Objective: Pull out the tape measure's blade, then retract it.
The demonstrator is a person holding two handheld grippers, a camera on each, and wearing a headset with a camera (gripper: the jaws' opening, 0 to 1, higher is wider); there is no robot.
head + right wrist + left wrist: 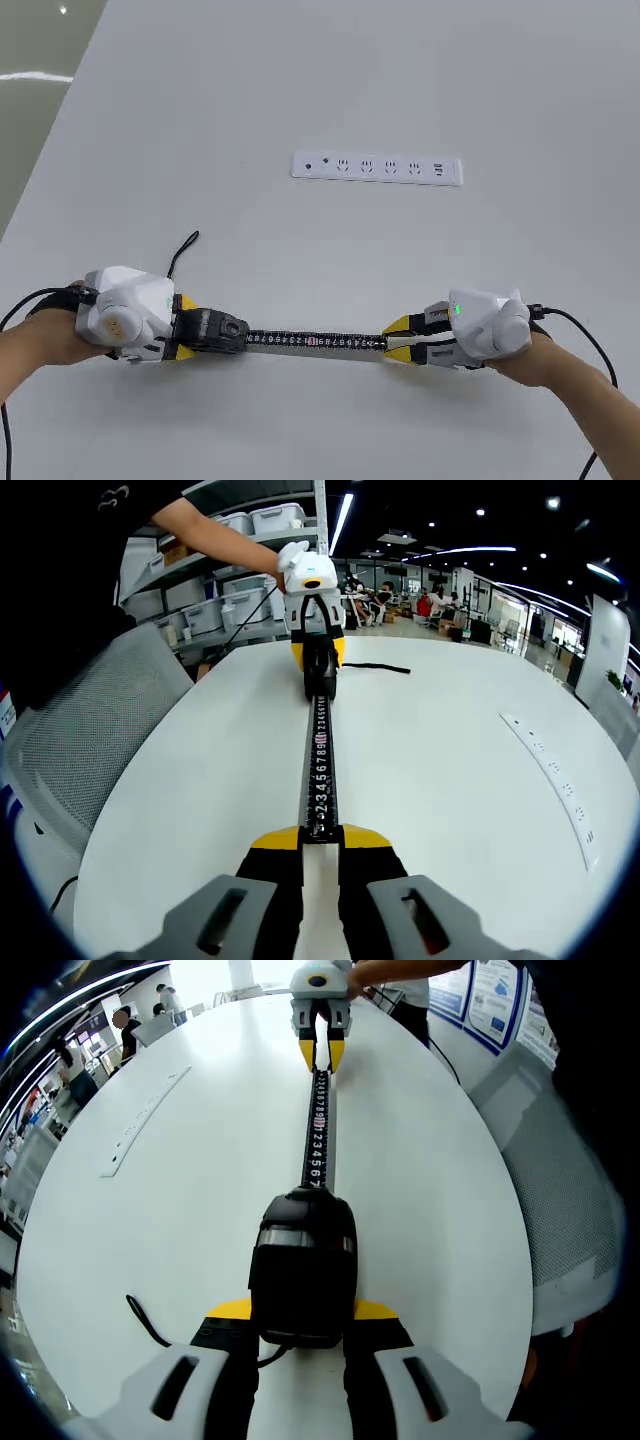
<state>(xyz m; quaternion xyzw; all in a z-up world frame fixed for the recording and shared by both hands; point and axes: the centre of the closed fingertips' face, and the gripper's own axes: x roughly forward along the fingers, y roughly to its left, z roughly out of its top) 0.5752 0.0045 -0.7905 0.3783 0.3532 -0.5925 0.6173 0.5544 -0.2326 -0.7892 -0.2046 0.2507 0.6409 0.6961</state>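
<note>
Right now, seen from the head view, the left gripper [190,328] is clamping the black tape measure [216,330] by its case, its jaws closed in against the two sides, with the case lying low on the white table [300,80] near the person's edge. The blade [315,341] is running out flat across the tabletop to the right gripper [396,340], whose yellow-tipped jaws are pinching the far end, almost fully closed. A white power strip [377,167] is lying well beyond them, and a thin black strap [183,252] is curling away behind the left gripper. Turning to the left gripper view, the case [303,1265] is sitting between that gripper's jaws, which are pressing on it from either side, and the numbered blade [317,1130] is stretching straight ahead to the right gripper [322,1052] at the far side of the table. Looking along the right gripper view, its own jaws are holding the blade's tip [320,830] with only a narrow gap between them, and the blade [320,760] is leading away to the case [320,678] in the left gripper [318,650], with the power strip [555,780] lying off to one side.
</note>
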